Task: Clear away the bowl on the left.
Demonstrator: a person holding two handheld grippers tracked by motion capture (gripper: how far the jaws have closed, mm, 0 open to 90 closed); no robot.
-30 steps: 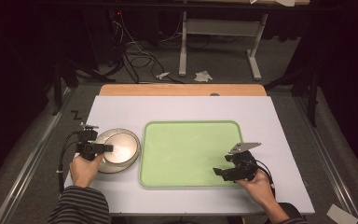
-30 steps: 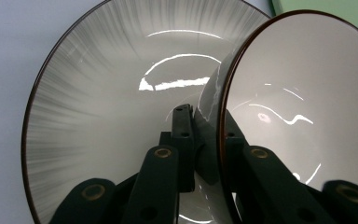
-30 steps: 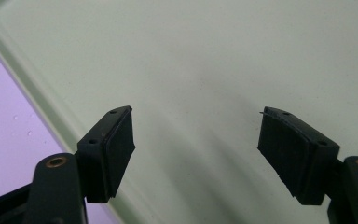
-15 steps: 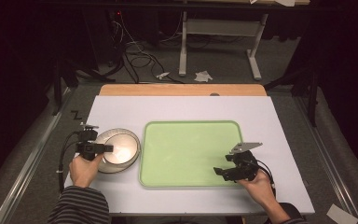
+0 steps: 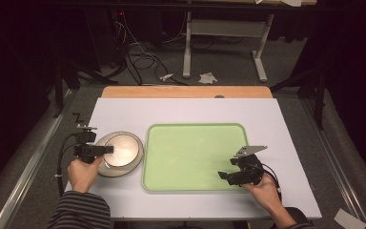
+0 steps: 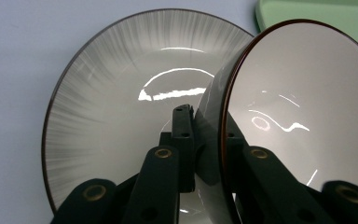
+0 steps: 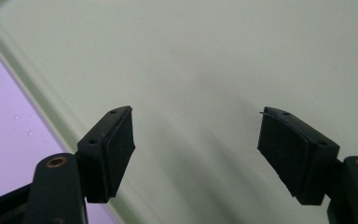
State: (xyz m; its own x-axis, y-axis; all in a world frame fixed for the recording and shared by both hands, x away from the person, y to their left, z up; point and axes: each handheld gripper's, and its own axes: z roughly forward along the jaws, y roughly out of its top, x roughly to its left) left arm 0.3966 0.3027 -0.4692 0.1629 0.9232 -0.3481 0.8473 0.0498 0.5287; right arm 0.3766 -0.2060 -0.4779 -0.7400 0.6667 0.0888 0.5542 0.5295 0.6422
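Hand-held gripper on our left [image 5: 108, 150] is pinching the rim of a small bowl [image 6: 303, 107], with 1 jaw inside the wall and 1 outside, as the left gripper view shows up close. We see the bowl tilted up on edge over a wider plate [image 6: 116, 93], which lies flat on the white bench [image 5: 190, 112] at the near left. In the high view the bowl [image 5: 123, 149] sits within the plate's outline, just left of the green tray [image 5: 195, 183].

Our right hand-held gripper [image 5: 225, 175] hovers over the near right corner of the tray with its jaws spread wide and nothing between them; the right gripper view looks down on bare green surface.

We judge the work to be at an early stage: the grasp on the bowl is made and the bowl looks partly lifted off the plate, but it has not travelled anywhere, and the tray carries nothing. Moving the bowl, probably onto the tray, seems to be what is left.

The bowl is glossy and pale inside, with a thin dark reddish-brown rim and bright reflections on its glaze. The plate beneath is also glossy, with fine grey streaks radiating toward a dark edge.
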